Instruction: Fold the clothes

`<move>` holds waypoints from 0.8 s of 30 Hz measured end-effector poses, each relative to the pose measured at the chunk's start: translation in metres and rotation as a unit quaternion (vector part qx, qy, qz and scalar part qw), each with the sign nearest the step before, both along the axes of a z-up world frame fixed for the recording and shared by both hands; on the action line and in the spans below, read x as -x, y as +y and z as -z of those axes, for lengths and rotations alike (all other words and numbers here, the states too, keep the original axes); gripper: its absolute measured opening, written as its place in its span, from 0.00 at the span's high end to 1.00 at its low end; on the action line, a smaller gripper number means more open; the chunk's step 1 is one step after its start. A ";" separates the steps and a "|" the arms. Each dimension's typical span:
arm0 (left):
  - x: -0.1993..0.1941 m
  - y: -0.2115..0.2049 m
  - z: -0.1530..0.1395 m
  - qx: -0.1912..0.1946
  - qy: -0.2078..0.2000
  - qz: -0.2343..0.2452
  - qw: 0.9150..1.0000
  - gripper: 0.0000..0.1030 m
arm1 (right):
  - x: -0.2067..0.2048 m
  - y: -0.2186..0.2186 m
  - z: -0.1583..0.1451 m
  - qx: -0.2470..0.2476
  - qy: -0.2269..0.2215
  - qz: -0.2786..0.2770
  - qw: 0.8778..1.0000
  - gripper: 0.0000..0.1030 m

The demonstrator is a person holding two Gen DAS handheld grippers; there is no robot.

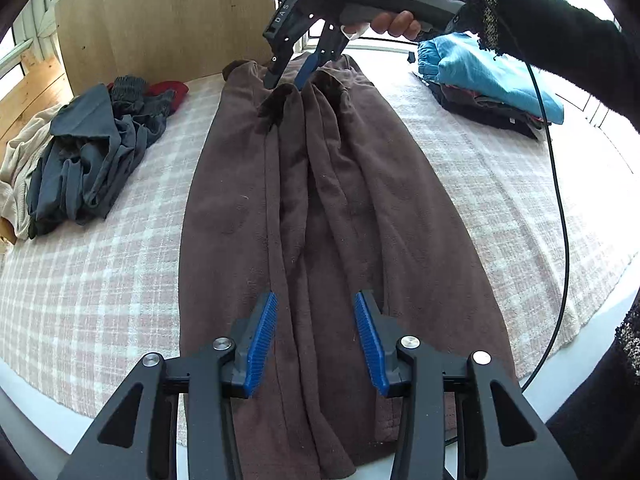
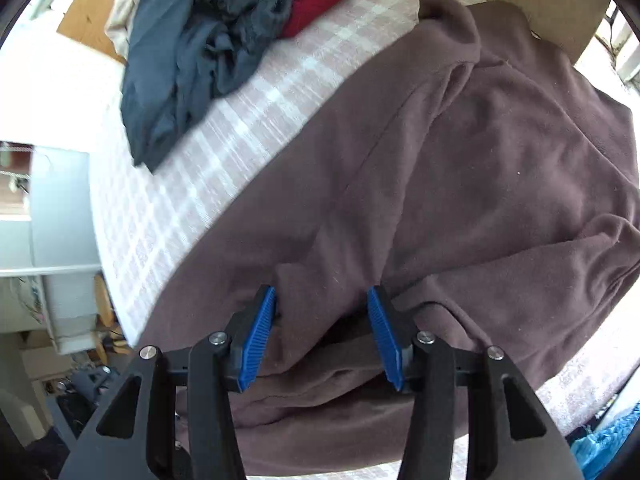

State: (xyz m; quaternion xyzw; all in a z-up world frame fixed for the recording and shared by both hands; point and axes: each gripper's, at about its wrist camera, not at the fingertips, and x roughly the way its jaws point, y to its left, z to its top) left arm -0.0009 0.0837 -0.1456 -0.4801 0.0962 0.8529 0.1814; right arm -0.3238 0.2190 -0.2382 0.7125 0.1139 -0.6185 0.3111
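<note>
A bed covered by a pink-and-white checked blanket [image 1: 460,184] carries a long brown fleece garment [image 1: 328,208] laid lengthwise down its middle, with an unfolded heap of grey, cream and red clothes [image 1: 88,152] to one side. Only the left wrist view shows the folded stack topped by a blue piece [image 1: 492,80] and the person's hand [image 1: 394,8] bringing the right gripper [image 1: 286,78] down at the garment's far end. The left gripper [image 1: 316,338] hangs released over the near end, jaws apart with no fabric pinched; the right gripper's jaws straddle a raised brown fold [image 2: 320,320], seemingly not clamping it, though blur leaves that uncertain.
</note>
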 end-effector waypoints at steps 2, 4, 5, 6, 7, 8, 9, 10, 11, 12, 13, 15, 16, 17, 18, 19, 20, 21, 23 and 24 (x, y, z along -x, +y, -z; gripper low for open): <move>0.003 -0.002 0.006 -0.002 -0.016 -0.005 1.000 0.62 | -0.011 0.000 0.012 -0.059 -0.001 -0.045 0.997 0.55; 0.002 -0.004 0.013 0.002 -0.034 -0.008 0.999 0.62 | -0.011 0.005 0.007 -0.050 0.005 -0.043 0.998 0.56; 0.000 -0.005 0.016 0.006 -0.036 -0.010 0.999 0.62 | -0.008 0.007 0.004 -0.044 0.009 -0.027 0.999 0.56; -0.003 -0.007 0.016 0.005 -0.038 -0.012 0.999 0.62 | -0.005 0.006 0.000 -0.034 0.028 -0.022 0.999 0.56; -0.006 -0.008 0.017 0.004 -0.039 -0.016 0.999 0.62 | -0.005 0.004 -0.003 -0.027 0.048 -0.024 0.998 0.56; -0.009 -0.011 0.016 0.003 -0.036 -0.023 0.999 0.61 | -0.007 0.000 -0.001 -0.026 0.048 -0.032 0.998 0.56; -0.011 -0.014 0.015 0.004 -0.033 -0.031 0.999 0.61 | -0.010 -0.004 0.001 -0.026 0.048 -0.041 0.998 0.58; -0.014 -0.016 0.016 0.010 -0.029 -0.040 0.999 0.61 | -0.012 -0.008 0.003 -0.026 0.047 -0.049 0.997 0.66; -0.016 -0.019 0.017 0.015 -0.026 -0.047 0.998 0.58 | -0.017 -0.013 0.007 -0.029 0.039 -0.064 0.997 0.71; -0.018 -0.022 0.018 0.019 -0.026 -0.053 0.998 0.56 | -0.020 -0.017 0.009 -0.037 0.042 -0.072 0.996 0.75; -0.018 -0.023 0.023 0.020 -0.034 -0.052 0.998 0.54 | -0.022 -0.020 0.011 -0.044 0.046 -0.079 0.995 0.77; -0.019 -0.022 0.033 0.028 -0.046 -0.042 0.998 0.54 | -0.017 -0.020 0.006 -0.033 0.041 -0.063 0.997 0.84; -0.020 -0.021 0.038 0.034 -0.049 -0.036 0.998 0.54 | -0.012 -0.017 0.002 -0.021 0.036 -0.048 0.998 0.87; -0.022 -0.019 0.042 0.044 -0.042 -0.026 0.998 0.54 | -0.007 -0.014 -0.002 -0.010 0.030 -0.033 0.999 0.87; -0.025 -0.019 0.043 0.047 -0.032 -0.018 0.998 0.54 | -0.003 -0.012 -0.007 -0.003 0.028 -0.026 0.999 0.87; -0.024 -0.022 0.042 0.042 -0.032 -0.017 0.998 0.56 | -0.001 -0.011 -0.012 -0.003 0.032 -0.024 0.999 0.87; -0.023 -0.025 0.042 0.035 -0.033 -0.017 0.999 0.69 | 0.000 -0.010 -0.016 -0.006 0.034 -0.026 0.999 0.87; -0.022 -0.031 0.040 0.020 -0.040 -0.023 0.999 0.77 | 0.000 -0.011 -0.021 -0.007 0.037 -0.029 0.999 0.87; -0.018 -0.043 0.038 -0.009 -0.053 -0.034 0.998 0.87 | -0.002 -0.014 -0.030 -0.015 0.048 -0.040 0.998 0.87; -0.016 -0.049 0.036 -0.024 -0.060 -0.040 0.997 0.90 | -0.004 -0.016 -0.035 -0.020 0.055 -0.047 0.997 0.87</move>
